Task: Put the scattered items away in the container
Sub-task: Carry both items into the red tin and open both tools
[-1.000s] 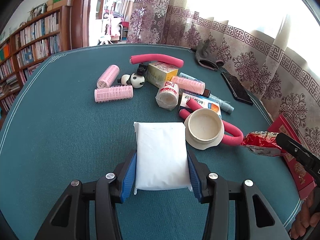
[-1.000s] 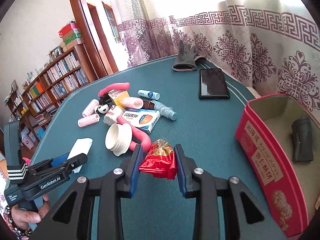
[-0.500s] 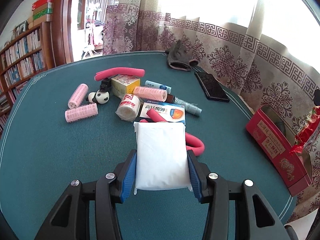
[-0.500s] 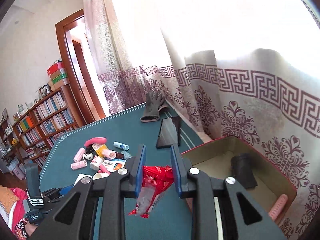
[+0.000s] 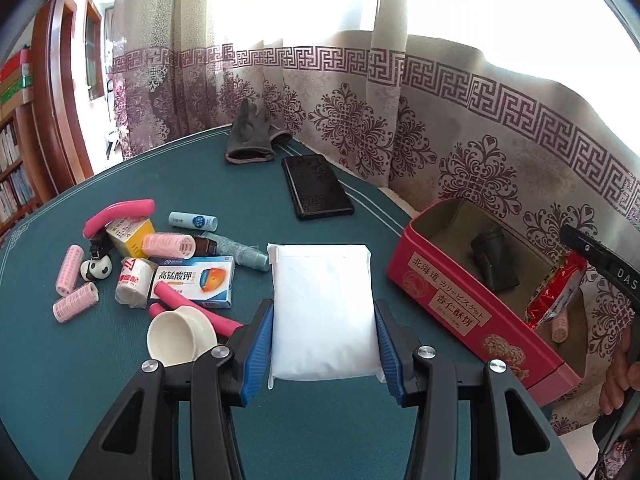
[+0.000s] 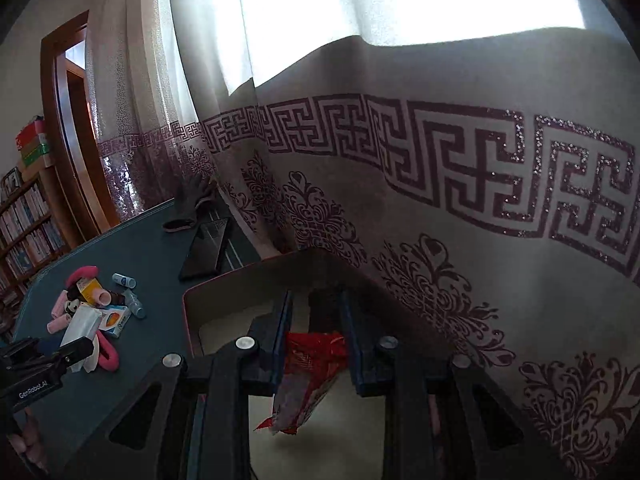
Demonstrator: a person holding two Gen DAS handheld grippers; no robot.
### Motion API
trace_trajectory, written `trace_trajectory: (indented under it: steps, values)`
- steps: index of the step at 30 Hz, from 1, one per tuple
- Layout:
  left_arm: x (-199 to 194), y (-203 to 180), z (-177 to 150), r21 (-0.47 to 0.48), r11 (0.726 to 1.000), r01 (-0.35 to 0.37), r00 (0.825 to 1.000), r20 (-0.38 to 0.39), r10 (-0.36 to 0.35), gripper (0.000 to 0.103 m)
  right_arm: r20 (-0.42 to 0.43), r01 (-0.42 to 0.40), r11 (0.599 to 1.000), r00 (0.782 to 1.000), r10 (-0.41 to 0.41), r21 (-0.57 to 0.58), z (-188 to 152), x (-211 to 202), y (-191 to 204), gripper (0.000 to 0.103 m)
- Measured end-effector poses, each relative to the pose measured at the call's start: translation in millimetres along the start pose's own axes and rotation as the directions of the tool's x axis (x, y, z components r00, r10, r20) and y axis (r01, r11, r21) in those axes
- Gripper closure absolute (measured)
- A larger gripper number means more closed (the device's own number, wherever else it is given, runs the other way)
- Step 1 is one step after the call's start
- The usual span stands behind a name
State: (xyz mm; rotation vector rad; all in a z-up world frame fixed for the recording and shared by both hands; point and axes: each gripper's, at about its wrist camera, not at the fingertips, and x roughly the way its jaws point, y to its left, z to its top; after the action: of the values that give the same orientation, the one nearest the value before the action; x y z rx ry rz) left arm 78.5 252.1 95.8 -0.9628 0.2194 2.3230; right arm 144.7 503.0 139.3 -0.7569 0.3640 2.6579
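Right tongs [image 6: 314, 334] pinching red wrapper [image 6: 308, 364] over box [image 5: 472, 304]; left tongs [image 5: 324, 344] clamping white pouch [image 5: 322, 300]. Risk: thin wrapper slipping, landing outside.

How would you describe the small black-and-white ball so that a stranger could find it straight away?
Start at the green table and go to the clutter of items on its left side. Between the pink hair rollers and the white paper-wrapped roll sits the ball. It alone is black-and-white patched.
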Motion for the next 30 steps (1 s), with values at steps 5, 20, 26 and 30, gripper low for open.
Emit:
trace_trajectory:
  steps: [5, 20, 26, 30]
  values:
    - [9.8, -45.3, 18.2, 0.077, 0.995, 0.056, 0.998, -0.002, -0.056, 0.053, -0.01, -0.016, 1.0, 1.0, 0.016, 0.022, -2.9, 4.8, -11.2, 0.075]
    - [52.2, -118.2, 56.5, 0.138, 0.975, 0.174, 0.985, -0.027, -0.172, 0.019, -0.04, -0.036, 0.997, 0.998, 0.038, 0.062, -7.5, 15.0, -22.0, 0.075]
    - [58.8, -87.6, 52.2, 0.057, 0.991, 0.119, 0.992, -0.049, -0.116, 0.019, -0.1, -0.039, 0.991, 0.994, 0.052, 0.125, -11.0, 27.1, -32.0, 0.065]
    - [57.2, -68.7, 42.8, 0.032, 0.997, 0.071, 0.997, -0.042, -0.07, 0.019, -0.078, -0.017, 0.993, 0.997, 0.026, 0.117, -12.9, 23.9, -27.7, 0.021]
